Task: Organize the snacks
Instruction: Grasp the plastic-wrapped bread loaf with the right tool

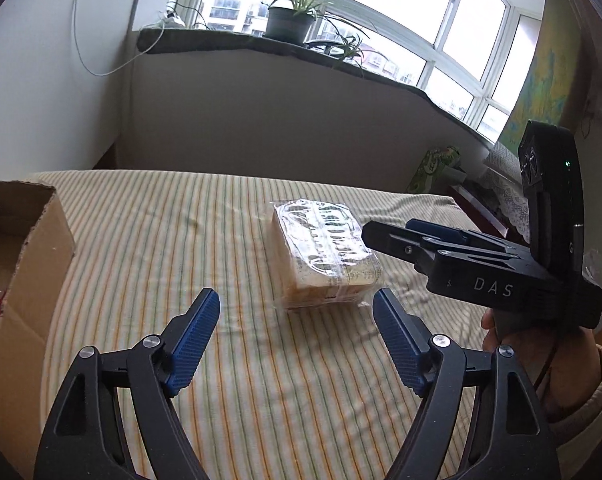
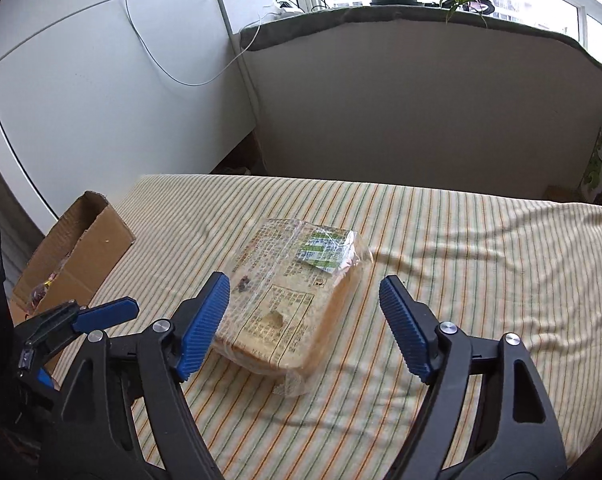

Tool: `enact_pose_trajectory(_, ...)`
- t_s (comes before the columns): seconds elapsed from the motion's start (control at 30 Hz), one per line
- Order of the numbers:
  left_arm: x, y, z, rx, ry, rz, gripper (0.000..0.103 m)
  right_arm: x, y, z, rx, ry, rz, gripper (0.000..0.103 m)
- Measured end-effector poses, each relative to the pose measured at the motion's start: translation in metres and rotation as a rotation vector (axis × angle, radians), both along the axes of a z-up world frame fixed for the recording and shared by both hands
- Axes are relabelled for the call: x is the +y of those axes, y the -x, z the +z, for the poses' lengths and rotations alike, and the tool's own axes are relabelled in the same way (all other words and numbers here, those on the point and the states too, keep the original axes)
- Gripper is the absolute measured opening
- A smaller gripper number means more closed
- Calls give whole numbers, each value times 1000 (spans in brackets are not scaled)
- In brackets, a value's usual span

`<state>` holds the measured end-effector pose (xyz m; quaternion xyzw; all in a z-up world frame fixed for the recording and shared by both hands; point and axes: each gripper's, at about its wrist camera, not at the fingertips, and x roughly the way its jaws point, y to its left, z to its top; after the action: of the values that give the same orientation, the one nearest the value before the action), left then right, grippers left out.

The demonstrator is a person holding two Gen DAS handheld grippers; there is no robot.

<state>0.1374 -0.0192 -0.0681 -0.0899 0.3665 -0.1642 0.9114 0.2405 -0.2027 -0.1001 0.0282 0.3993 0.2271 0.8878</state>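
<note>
The left hand-held gripper (image 1: 296, 312) is nearest, its blue pads spread wide with nothing between them; the right hand-held gripper (image 2: 304, 302) is just as wide and equally empty. Both point down at a wrapped packet of bread (image 1: 323, 256) lying flat on the striped bed cover (image 1: 181, 240), apart from every pad. To lift it well, I'd say one gripper should straddle the packet's narrow width and close gently, since the soft slices would likely squash and the slick film could slip. The open cardboard box (image 1: 33, 248) sits to the left, seemingly the destination. The packet is a clear wrapper with printed text and a green-and-white label over pale tan slices.
</note>
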Motion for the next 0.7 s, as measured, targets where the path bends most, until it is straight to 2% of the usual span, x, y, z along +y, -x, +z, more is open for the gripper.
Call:
enact_pose_trajectory(0.17, -12, -33, -25, 100, 38, -19, 79, -1, -43, -16, 85, -28, 28, 80)
enact_pose_trajectory(0.3, -24, -49, -37, 139, 59, -52, 79, 0, -65, -30, 157, -39, 54, 80)
enact_pose_trajectory(0.47, -39, -56, -41, 149, 75, -96, 79, 5, -72, -41, 203, -97, 99, 80)
enact_pose_trajectory(0.57, -45, -59, -42, 147, 71, -118, 79, 4, -69, -43, 205, -122, 95, 71)
enact_pose_trajectory(0.7, -55, -59, -43, 137, 58, -138, 75, -2, -66, -45, 208, -154, 71, 66)
